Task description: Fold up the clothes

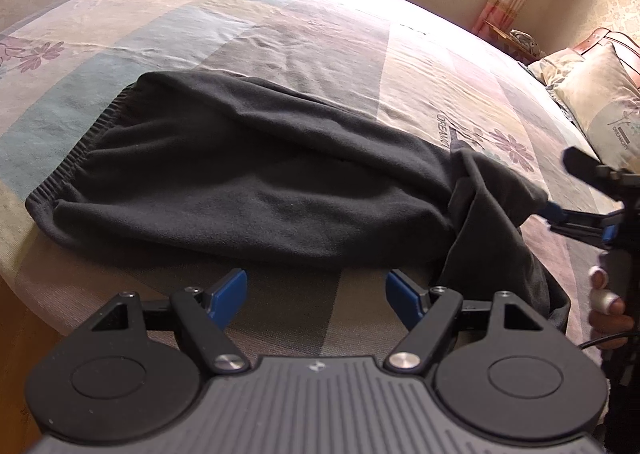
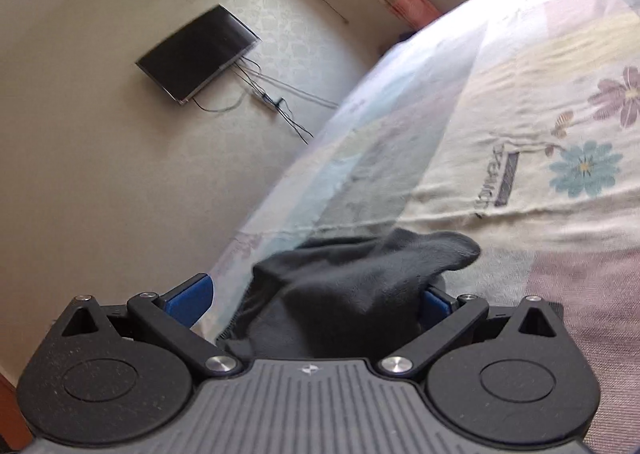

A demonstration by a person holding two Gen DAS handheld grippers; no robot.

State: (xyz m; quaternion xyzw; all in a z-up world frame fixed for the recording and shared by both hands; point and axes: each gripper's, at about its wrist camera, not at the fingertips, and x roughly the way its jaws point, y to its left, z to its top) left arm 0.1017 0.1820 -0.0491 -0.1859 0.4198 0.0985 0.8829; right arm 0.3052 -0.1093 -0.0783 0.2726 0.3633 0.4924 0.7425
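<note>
While the dark trousers (image 1: 256,174) lie across the flowered bedspread (image 1: 280,34), one end of them is lifted by the right gripper (image 1: 554,214).

Elastic waistband (image 1: 68,162) sits flat toward the left, near the bed's edge, and the leg end is bunched and raised at the right, partly hanging over the side. In the right wrist view cloth fills the gap between the blue pads, yet the jaws look fairly wide, so I cannot tell whether they pinch it. The left gripper (image 1: 316,290) hovers just short of the near hem, fingers spread and empty. Fleecy, soft and light, the fabric will sag and slide on itself; best held at the hems, corners or waistband, not mid-panel.
</note>
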